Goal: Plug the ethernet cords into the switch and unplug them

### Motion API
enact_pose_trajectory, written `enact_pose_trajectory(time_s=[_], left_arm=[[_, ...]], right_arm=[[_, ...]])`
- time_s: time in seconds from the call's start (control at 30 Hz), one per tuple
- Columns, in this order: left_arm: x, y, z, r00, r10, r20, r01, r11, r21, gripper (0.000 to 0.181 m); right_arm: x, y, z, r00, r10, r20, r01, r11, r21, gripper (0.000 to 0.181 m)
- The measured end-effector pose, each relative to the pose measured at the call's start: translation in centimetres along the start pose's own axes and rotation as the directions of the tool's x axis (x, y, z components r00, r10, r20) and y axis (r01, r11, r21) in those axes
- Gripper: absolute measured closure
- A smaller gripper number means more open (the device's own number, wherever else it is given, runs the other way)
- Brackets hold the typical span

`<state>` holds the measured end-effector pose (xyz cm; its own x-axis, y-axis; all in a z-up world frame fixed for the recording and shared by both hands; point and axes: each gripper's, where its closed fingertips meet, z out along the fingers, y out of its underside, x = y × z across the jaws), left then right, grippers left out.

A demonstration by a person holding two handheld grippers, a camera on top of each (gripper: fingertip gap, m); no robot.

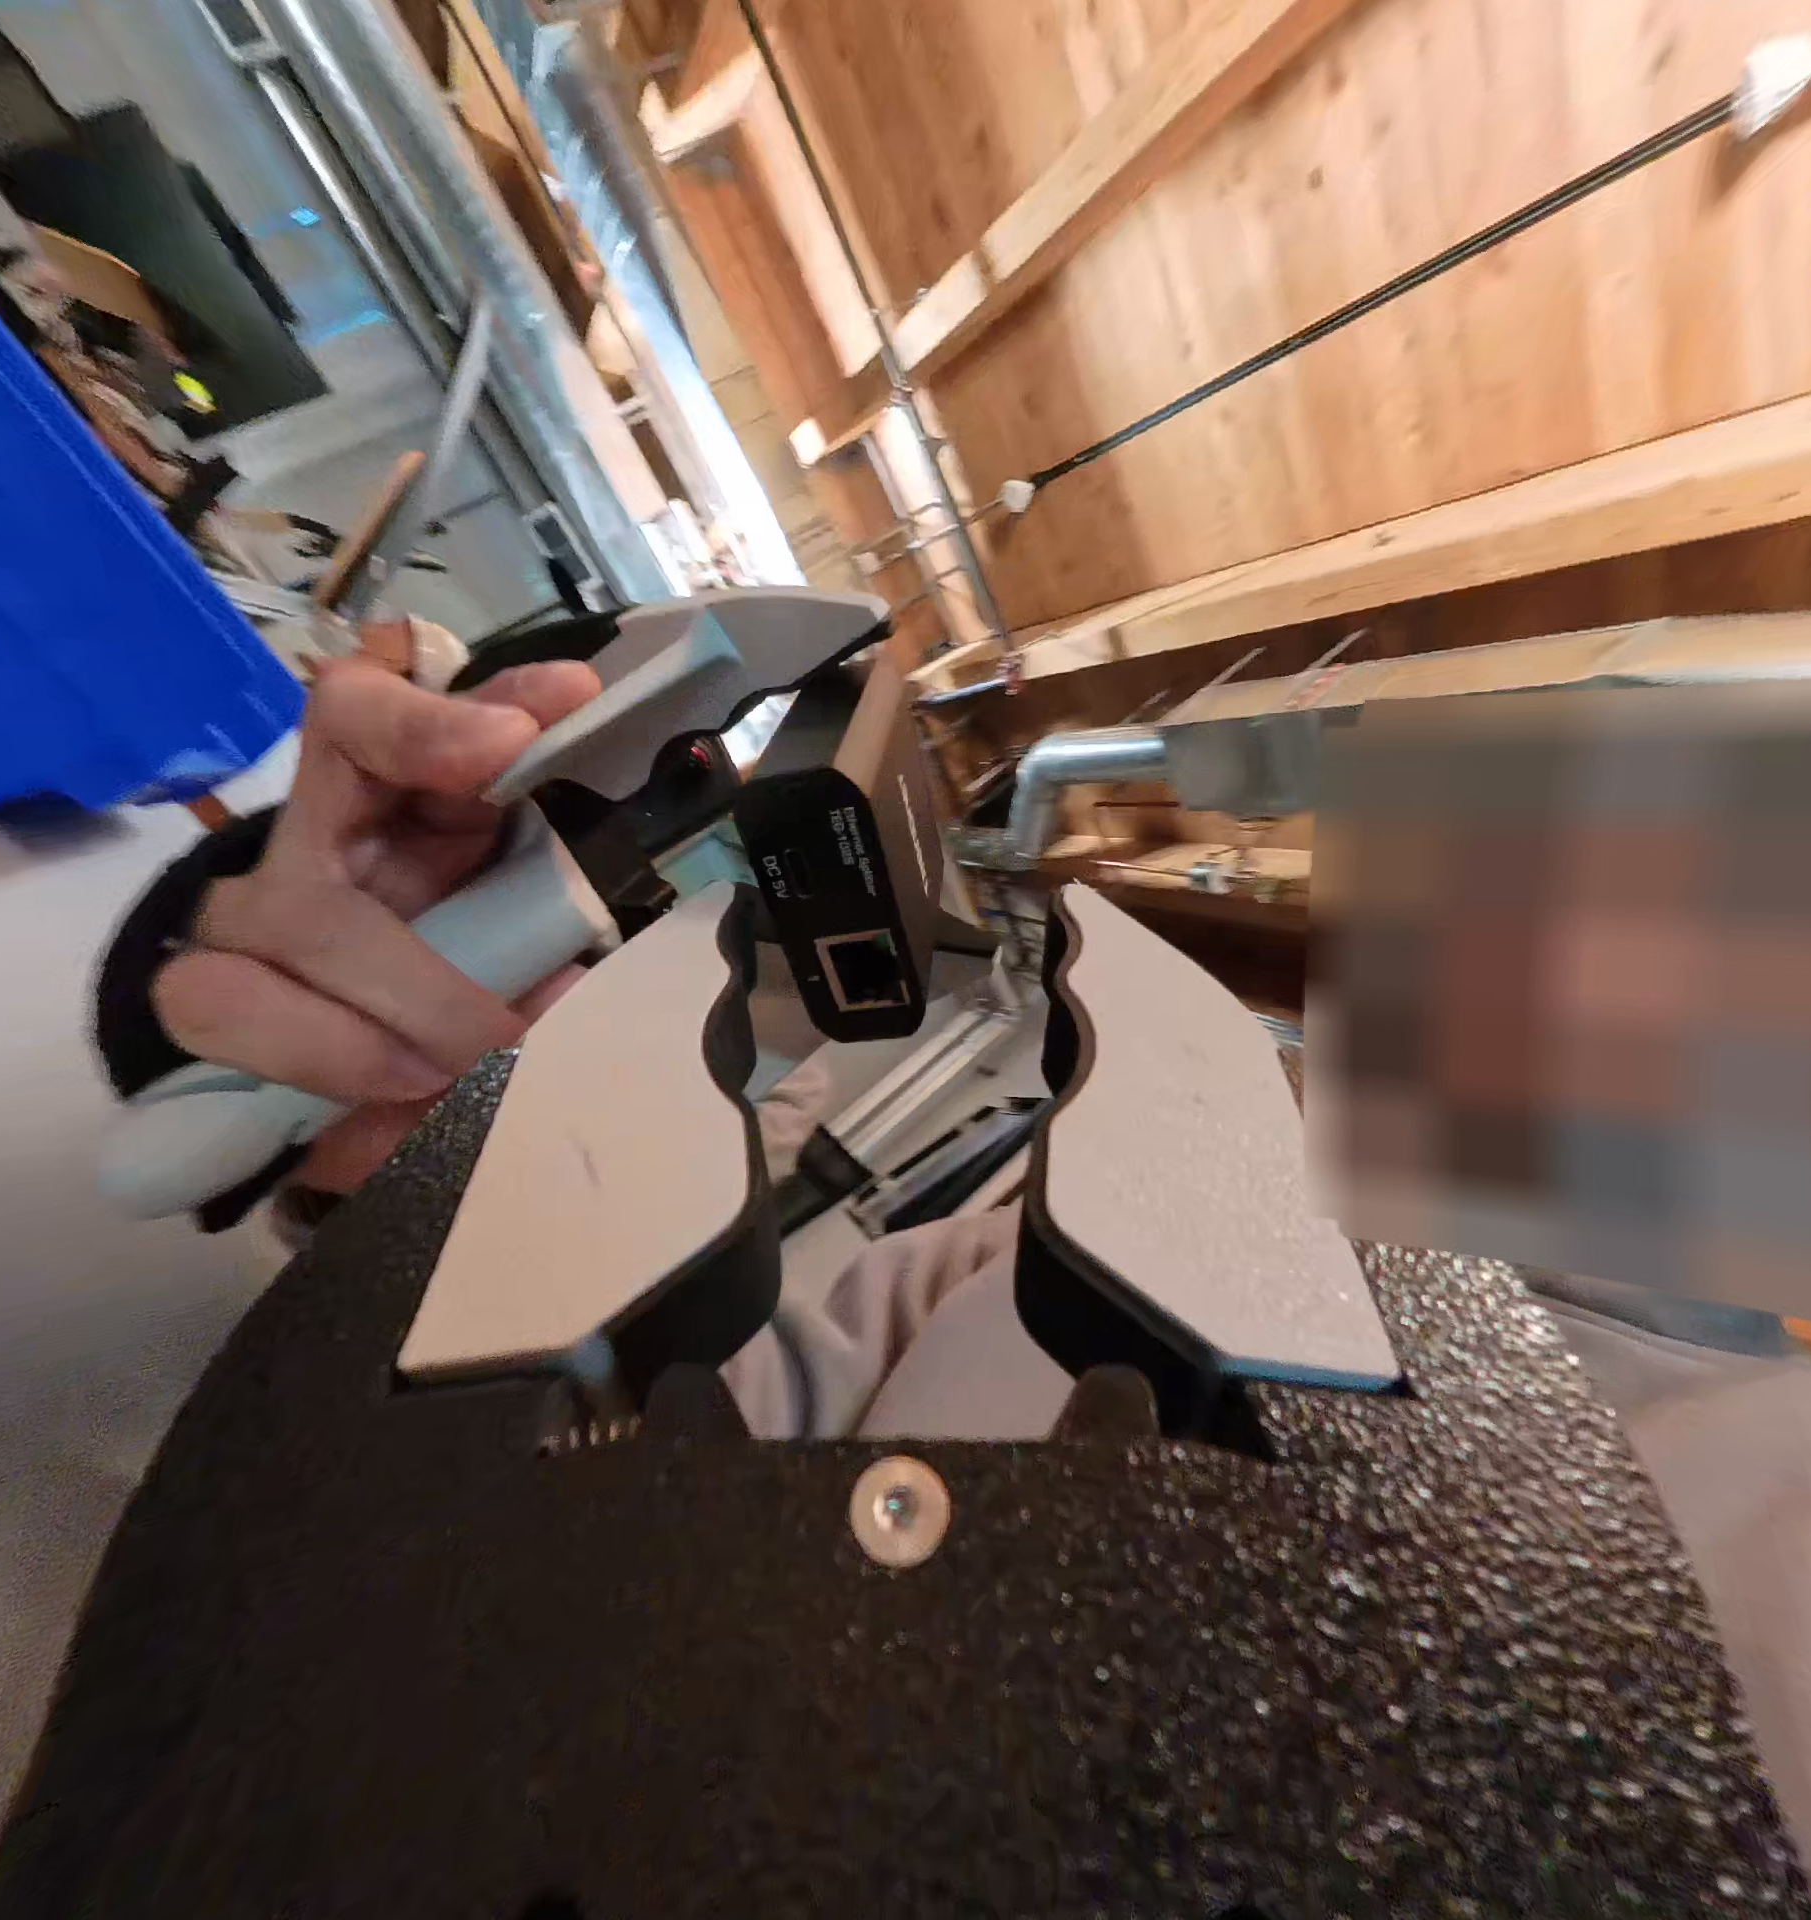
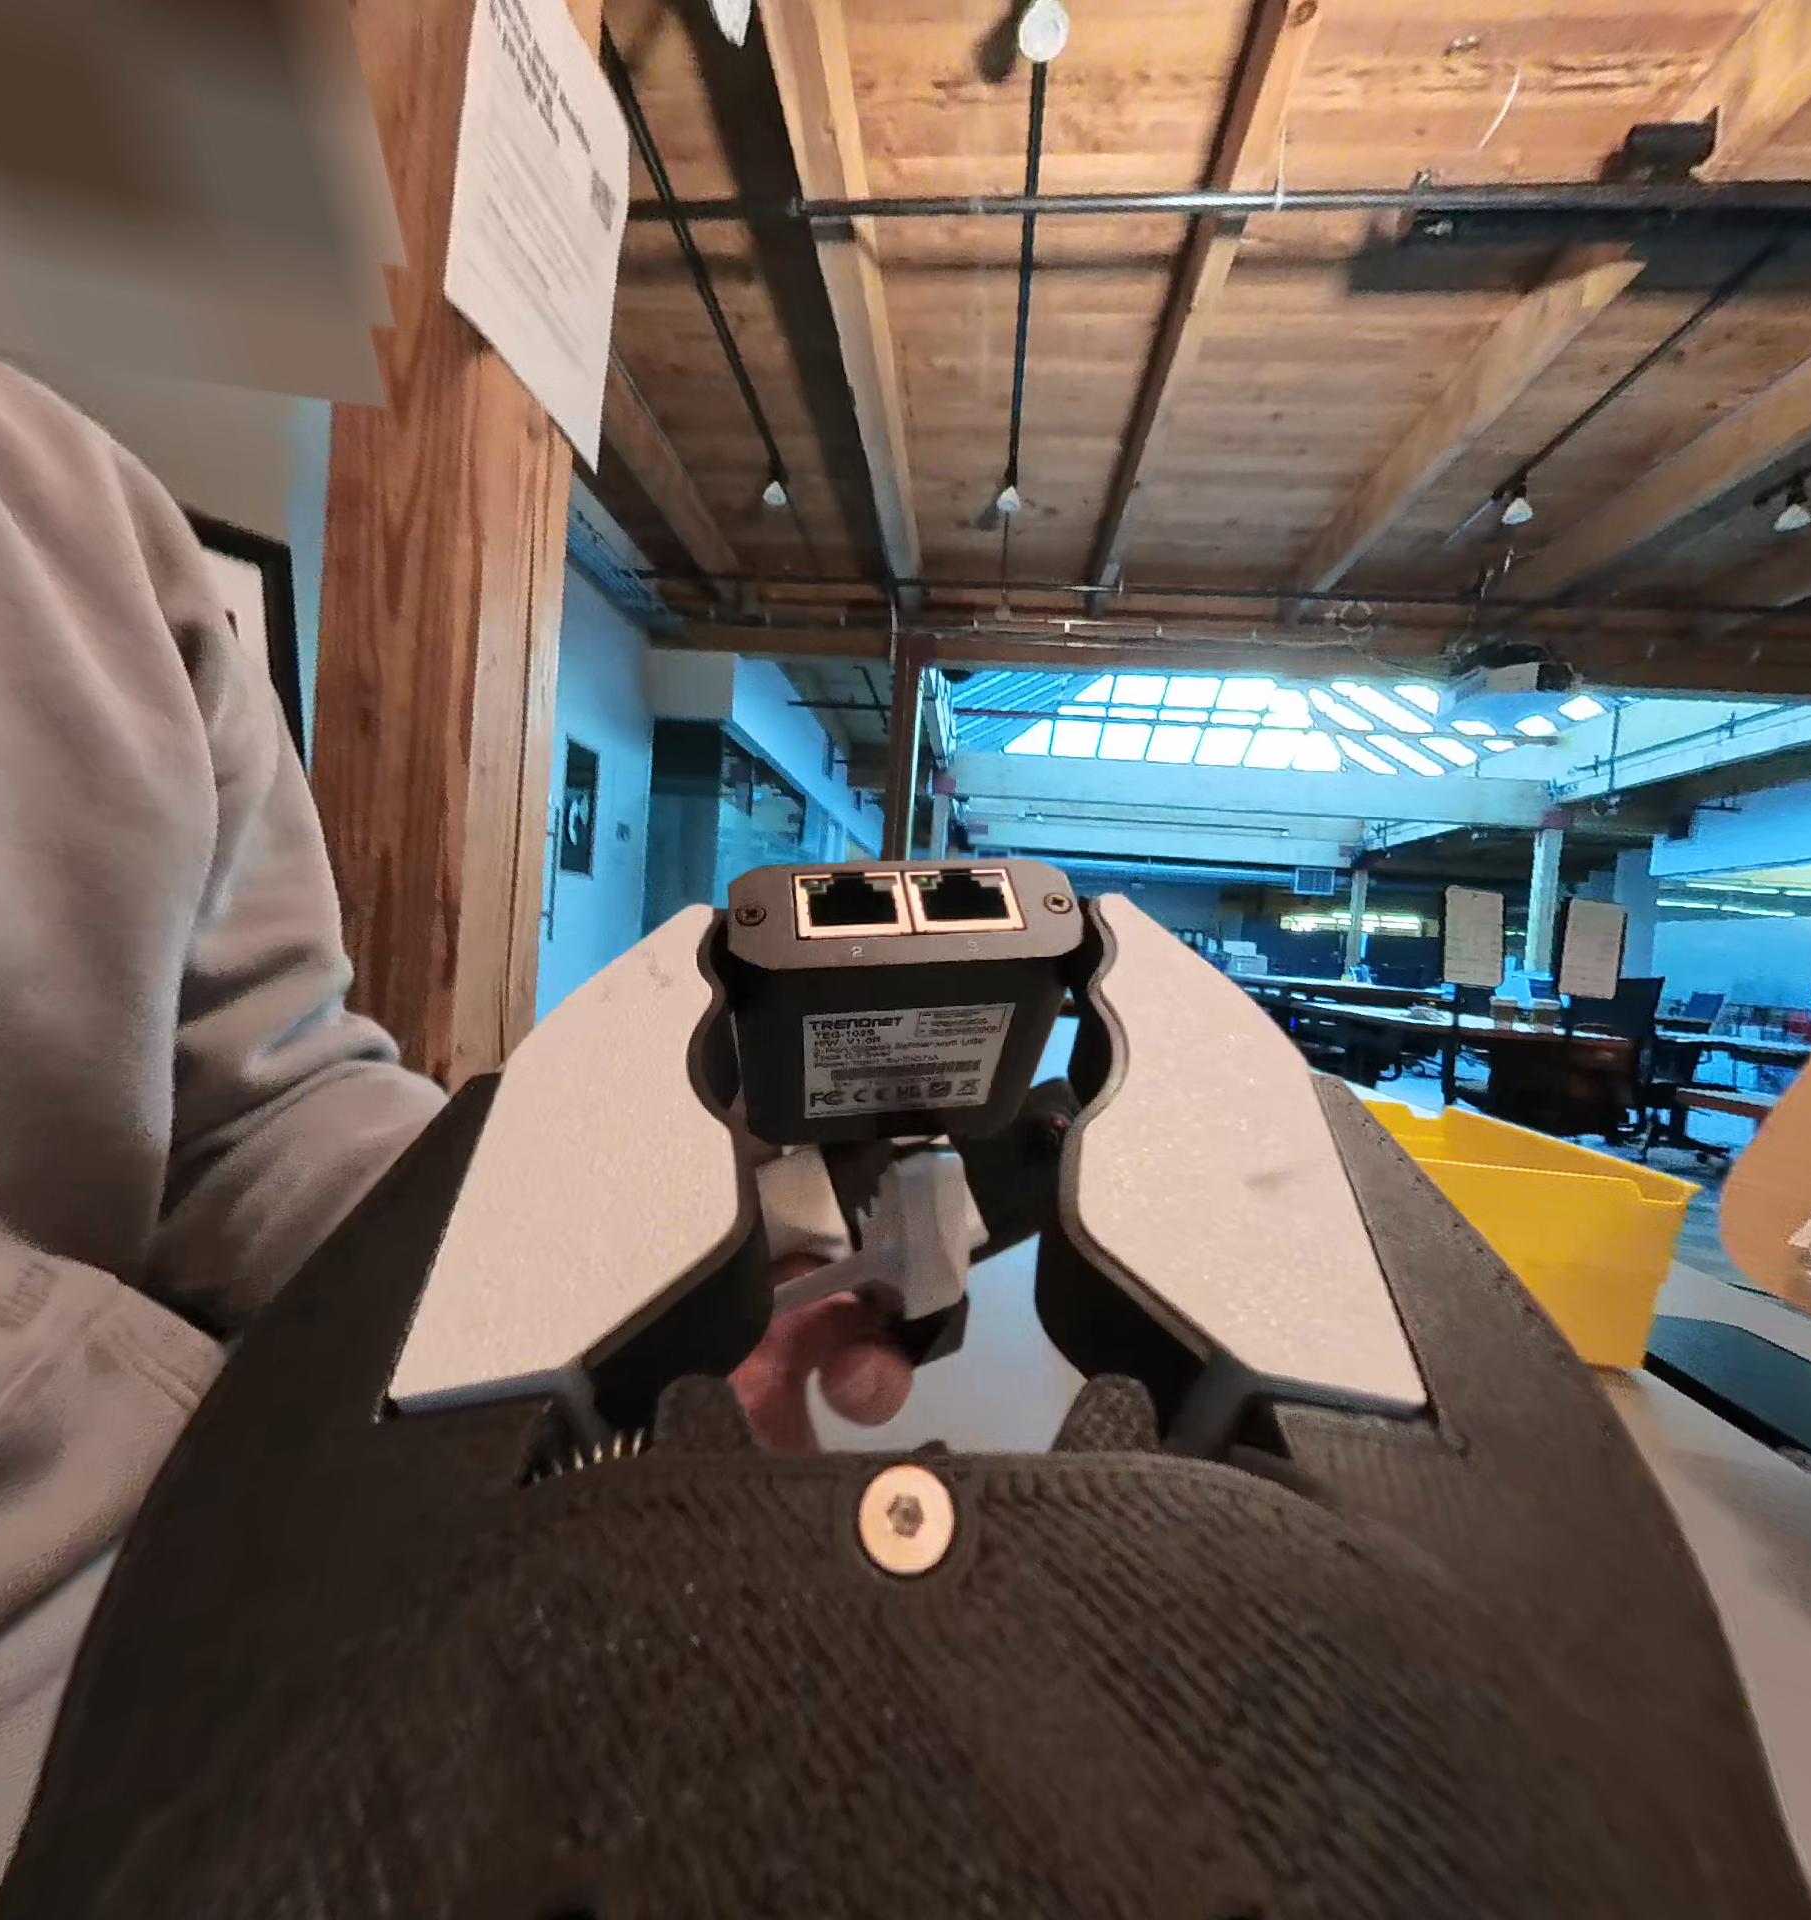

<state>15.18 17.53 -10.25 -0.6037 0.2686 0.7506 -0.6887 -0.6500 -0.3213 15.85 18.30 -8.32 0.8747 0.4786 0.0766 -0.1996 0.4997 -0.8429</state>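
Note:
My right gripper [image 2: 906, 925] is shut on the small black switch [image 2: 880, 1039] and holds it up in the air. Its two side-by-side ports [image 2: 906, 902] face away from me and are empty. In the left wrist view the switch [image 1: 839, 914] shows its other end, with one empty port and a small power socket. My left gripper [image 1: 896, 914] is open and empty, its jaws wide apart, close in front of that end. A bare hand [image 1: 361, 883] holds the right gripper's grey fingers [image 1: 693, 665]. No ethernet cord is in view.
A blue bin [image 1: 70, 582] stands to the left. A yellow bin [image 2: 1535, 1236] sits on the white table [image 2: 1763, 1558] at right. A wooden post [image 2: 433, 675] and a person's grey sleeve [image 2: 101, 831] are close on the left. Wooden ceiling beams are overhead.

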Motion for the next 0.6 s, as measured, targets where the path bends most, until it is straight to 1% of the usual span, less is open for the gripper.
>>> enact_pose_trajectory(time_s=[0.07,0.13,0.17,0.27,0.33,0.4,0.47,0.5,0.53,0.6], left_arm=[[-0.2,0.9,0.5,0.998,-0.045,-0.054,0.044,0.999,-0.027,0.131],[-0.5,1.3,0.8,0.996,-0.064,-0.068,0.061,0.997,-0.036,0.144],[-0.8,1.1,0.8,0.995,-0.070,-0.066,0.069,0.997,-0.021,0.153],[-1.0,0.8,0.5,0.992,-0.097,-0.084,0.097,0.995,-0.009,0.157],[-1.8,0.5,0.2,0.996,-0.084,-0.017,0.084,0.996,0.005,0.158],[-2.9,0.4,-0.3,0.993,-0.088,0.082,0.090,0.996,-0.024,0.157],[-4.2,0.0,-1.2,0.970,-0.114,0.213,0.126,0.991,-0.046,0.158],[-4.7,0.1,-1.6,0.956,-0.124,0.266,0.149,0.986,-0.076,0.158],[-5.1,0.2,-2.0,0.940,-0.140,0.310,0.178,0.979,-0.098,0.158],[-5.3,0.4,-2.3,0.924,-0.138,0.356,0.198,0.970,-0.138,0.158]], right_arm=[[-0.3,0.8,0.1,0.999,-0.038,0.011,0.039,0.998,-0.044,0.118],[-0.7,1.5,0.2,0.998,-0.058,0.036,0.061,0.994,-0.089,0.118],[-0.8,1.7,0.2,0.997,-0.058,0.044,0.062,0.993,-0.100,0.118],[-0.7,2.0,0.1,0.997,-0.069,0.042,0.074,0.988,-0.133,0.118],[-0.2,2.7,-0.5,0.996,-0.085,0.023,0.088,0.975,-0.203,0.118],[0.3,3.7,-1.4,0.992,-0.125,0.004,0.119,0.943,-0.312,0.118],[1.3,5.1,-2.4,0.971,-0.238,-0.023,0.201,0.867,-0.456,0.118],[1.6,5.6,-2.8,0.952,-0.305,-0.017,0.254,0.822,-0.509,0.114],[1.9,5.9,-3.0,0.930,-0.366,-0.013,0.299,0.778,-0.552,0.109],[2.0,6.6,-3.1,0.897,-0.443,0.021,0.360,0.700,-0.617,0.106]])
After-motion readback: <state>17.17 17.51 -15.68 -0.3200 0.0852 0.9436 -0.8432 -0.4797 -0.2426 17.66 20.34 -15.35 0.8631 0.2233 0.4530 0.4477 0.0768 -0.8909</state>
